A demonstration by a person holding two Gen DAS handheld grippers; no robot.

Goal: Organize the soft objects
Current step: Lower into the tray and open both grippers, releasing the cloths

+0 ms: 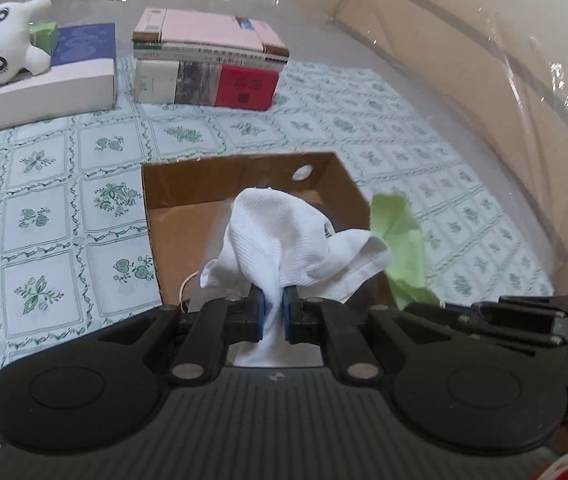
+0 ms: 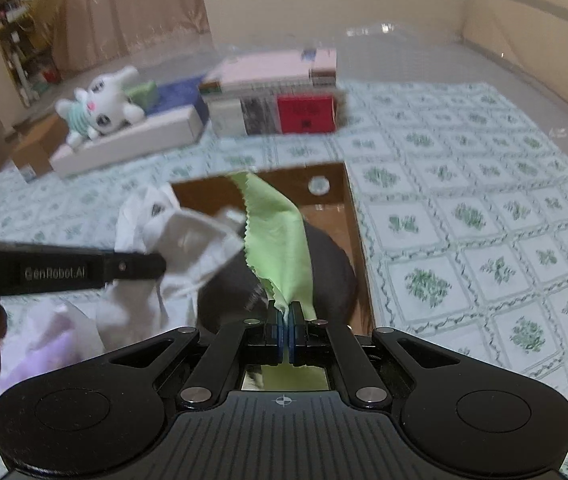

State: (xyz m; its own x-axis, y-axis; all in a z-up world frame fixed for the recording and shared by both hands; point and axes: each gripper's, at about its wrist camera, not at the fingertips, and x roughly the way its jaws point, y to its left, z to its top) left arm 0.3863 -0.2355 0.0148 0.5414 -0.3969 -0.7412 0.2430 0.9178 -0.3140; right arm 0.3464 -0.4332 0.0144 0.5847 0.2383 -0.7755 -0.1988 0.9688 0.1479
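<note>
Left wrist view shows the left gripper (image 1: 275, 312) pinching a white sock (image 1: 284, 240) and the right gripper (image 2: 288, 330) pinching a green cloth (image 2: 279, 236), both above the cardboard box (image 1: 171, 196) at 12 o'clock, not yet dropped in.

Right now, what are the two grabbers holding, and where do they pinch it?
The left gripper pinches a white sock at a bunched fold; the right gripper pinches a green cloth at its bottom edge.

Cardboard box (image 1: 243, 184) open on top — book stack (image 1: 207, 64) stands well behind it.

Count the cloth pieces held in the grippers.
2: a white cloth in the left gripper, a green cloth in the right gripper, both above the cardboard box.
</note>
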